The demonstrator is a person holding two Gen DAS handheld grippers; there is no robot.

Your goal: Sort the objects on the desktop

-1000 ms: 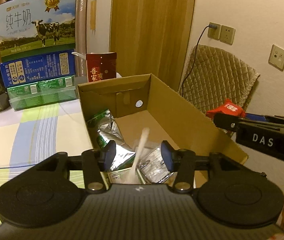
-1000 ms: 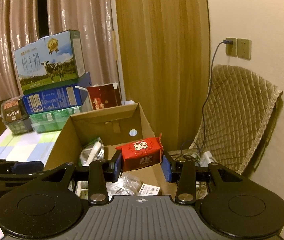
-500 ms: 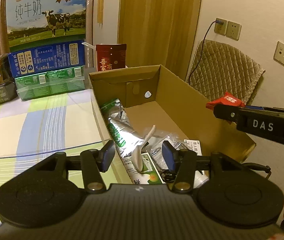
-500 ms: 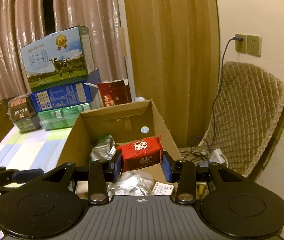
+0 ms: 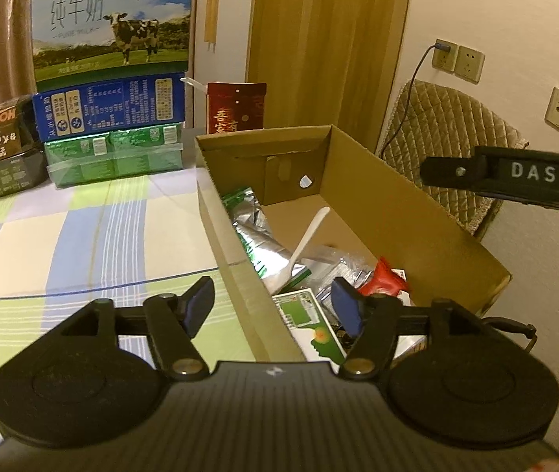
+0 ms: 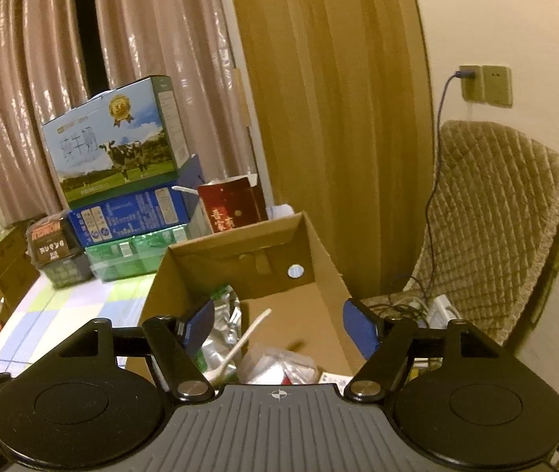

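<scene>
- left gripper (image 5: 273, 305): its jaws are opening, well apart, nothing pressed between the pads. the near left wall of the box (image 5: 236, 259) shows in the gap, so it straddles that rim from above and holds nothing.
- right gripper (image 6: 279, 328): its jaws are opening too, wide, with nothing clamped. it hangs over the near end of the box, whose far wall (image 6: 240, 259) lies ahead.
- spoon (image 5: 303, 242): white plastic, inside the box, leaning on the foil packs (image 5: 258, 236). its long axis runs from bowl end near-left to handle tip far-right, rising. it lies ahead of the left gripper and slightly right of its gap.
- red pack (image 5: 381, 281): in the box at the near right, just beyond the left gripper's right finger (image 5: 346, 306). in the right wrist view only a red scrap shows under the body edge.
- judgement: both things look delivered, so nothing in the box needs gripping.
- the table (image 5: 63, 244) to the left shows no loose item in either view, so which hand is nearer the next thing cannot be told.
- the stacked cartons (image 5: 110, 78) stand at the far edge, well apart from both grippers.
</scene>
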